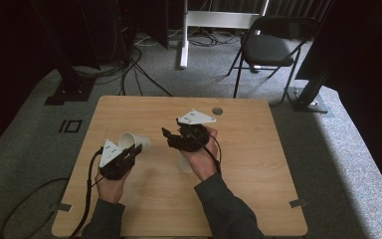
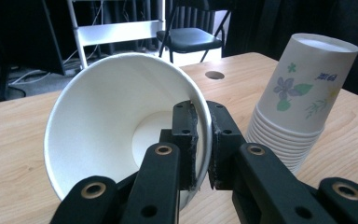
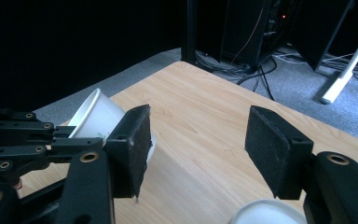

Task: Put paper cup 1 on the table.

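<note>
One paper cup is already off the stack of cups and is pinched by its rim in the left tool, whose jaws are clamped on the cup's wall, one pad inside the mouth and one outside. In the high view that cup hangs tilted, mouth toward the person, just above the surface at about nine o'clock from the middle. The stack stands upside down on the surface, base up, just to the right of the held cup in the left gripper view; in the high view it sits at about six o'clock of the right tool, largely hidden under the right hand.

The right tool has its jaws apart with nothing between them, poised just above the stack, whose pale top peeks in at the bottom edge of its own view.

As a judgement, separating one cup looks done; what is left appears to be setting that cup down, and perhaps pulling more cups from the stack.
</note>
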